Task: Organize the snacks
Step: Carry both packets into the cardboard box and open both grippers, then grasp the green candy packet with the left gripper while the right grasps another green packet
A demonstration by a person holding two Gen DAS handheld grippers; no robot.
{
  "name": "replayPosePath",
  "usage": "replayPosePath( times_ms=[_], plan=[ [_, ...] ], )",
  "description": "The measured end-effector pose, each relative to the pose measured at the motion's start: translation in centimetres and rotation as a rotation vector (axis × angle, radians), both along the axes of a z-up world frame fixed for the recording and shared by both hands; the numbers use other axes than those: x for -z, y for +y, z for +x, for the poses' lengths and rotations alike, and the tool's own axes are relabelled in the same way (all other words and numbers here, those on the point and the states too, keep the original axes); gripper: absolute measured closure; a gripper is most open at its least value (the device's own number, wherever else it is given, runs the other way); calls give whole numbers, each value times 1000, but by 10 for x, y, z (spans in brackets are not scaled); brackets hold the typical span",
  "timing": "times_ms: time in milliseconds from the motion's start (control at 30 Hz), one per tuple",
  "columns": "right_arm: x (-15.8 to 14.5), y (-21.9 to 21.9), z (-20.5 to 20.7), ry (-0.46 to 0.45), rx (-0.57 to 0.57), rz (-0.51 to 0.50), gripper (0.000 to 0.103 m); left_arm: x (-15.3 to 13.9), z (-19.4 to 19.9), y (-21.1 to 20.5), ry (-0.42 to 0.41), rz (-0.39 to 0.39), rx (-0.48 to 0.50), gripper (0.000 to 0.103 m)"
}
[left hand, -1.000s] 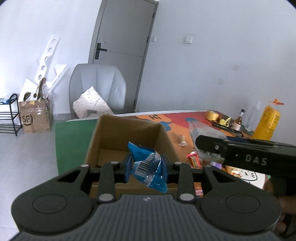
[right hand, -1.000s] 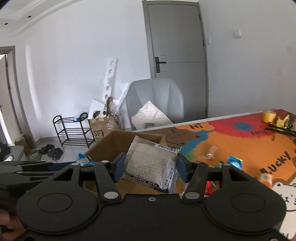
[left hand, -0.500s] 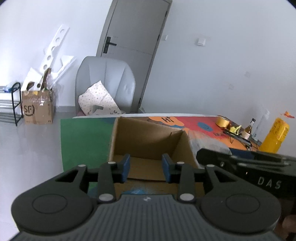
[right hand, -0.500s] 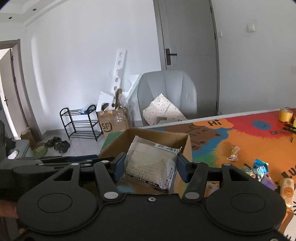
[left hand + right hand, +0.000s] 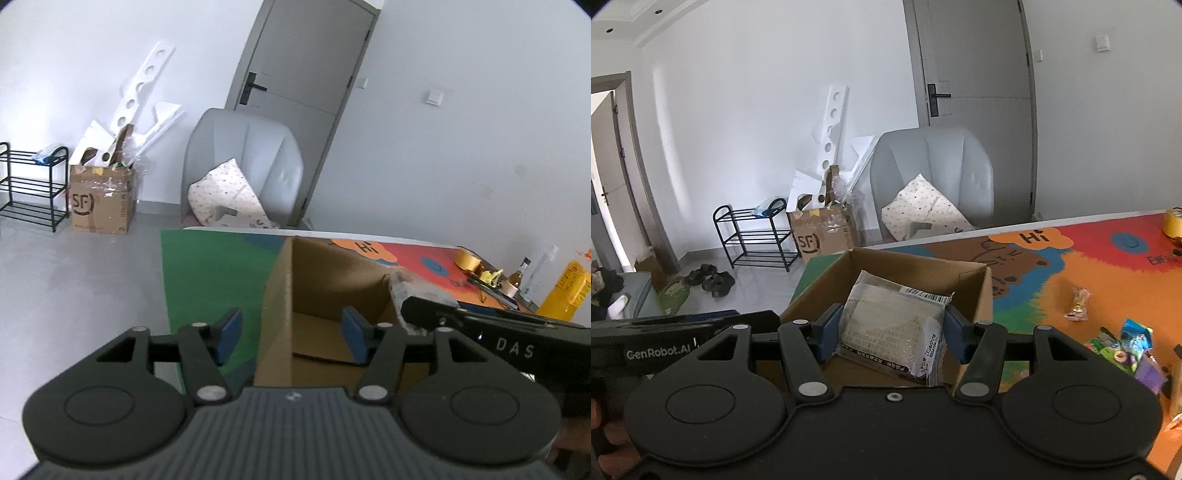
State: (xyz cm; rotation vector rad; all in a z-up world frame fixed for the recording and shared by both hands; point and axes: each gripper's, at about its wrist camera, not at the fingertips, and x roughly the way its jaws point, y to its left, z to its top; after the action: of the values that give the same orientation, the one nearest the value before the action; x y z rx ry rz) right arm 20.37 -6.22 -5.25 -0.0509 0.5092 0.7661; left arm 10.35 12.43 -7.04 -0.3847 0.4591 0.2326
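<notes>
- Right now I have the right hand-held gripper (image 5: 890,338) clamped on a snack pack (image 5: 892,330), its blue pads (image 5: 827,332) pressing both side edges so the flat pack hangs level over the open box (image 5: 975,291).
- I hold it above the box mouth because, as I judge it, dropping it in is the step in hand.
- My left hand-held gripper (image 5: 291,338) is spread wide and carries nothing; it straddles the near box wall (image 5: 275,306), one pad outside, one inside.
- That pack is clear plastic, pale and crinkly, with a barcode at its far edge and dark print near me.
- Loose snacks (image 5: 1130,347) lie on the colourful worktop (image 5: 1071,266), to the right of the box.
</notes>
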Motion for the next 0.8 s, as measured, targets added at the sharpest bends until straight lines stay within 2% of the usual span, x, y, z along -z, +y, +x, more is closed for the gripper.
replayPosePath(
  times_ms=[67, 133, 233, 300, 467, 800],
  plan=[
    [-2, 2, 0, 5, -15, 13, 38, 1, -2, 3, 2, -2, -15, 37],
    [-4, 0, -1, -6, 4, 8, 34, 0, -4, 3, 3, 1, -29, 26],
    [-5, -9, 0, 4, 27, 12, 32, -1, -8, 1, -12, 3, -29, 16],
    [-5, -18, 2, 18, 53, 17, 31, -1, -8, -2, -13, 2, -22, 13],
    [-3, -45, 1, 21, 115, 18, 29, -1, -5, -14, 8, 10, 0, 11],
    [2, -100, -8, 28, 204, 33, 27, -11, -11, -57, -27, 32, 83, 9]
  ],
)
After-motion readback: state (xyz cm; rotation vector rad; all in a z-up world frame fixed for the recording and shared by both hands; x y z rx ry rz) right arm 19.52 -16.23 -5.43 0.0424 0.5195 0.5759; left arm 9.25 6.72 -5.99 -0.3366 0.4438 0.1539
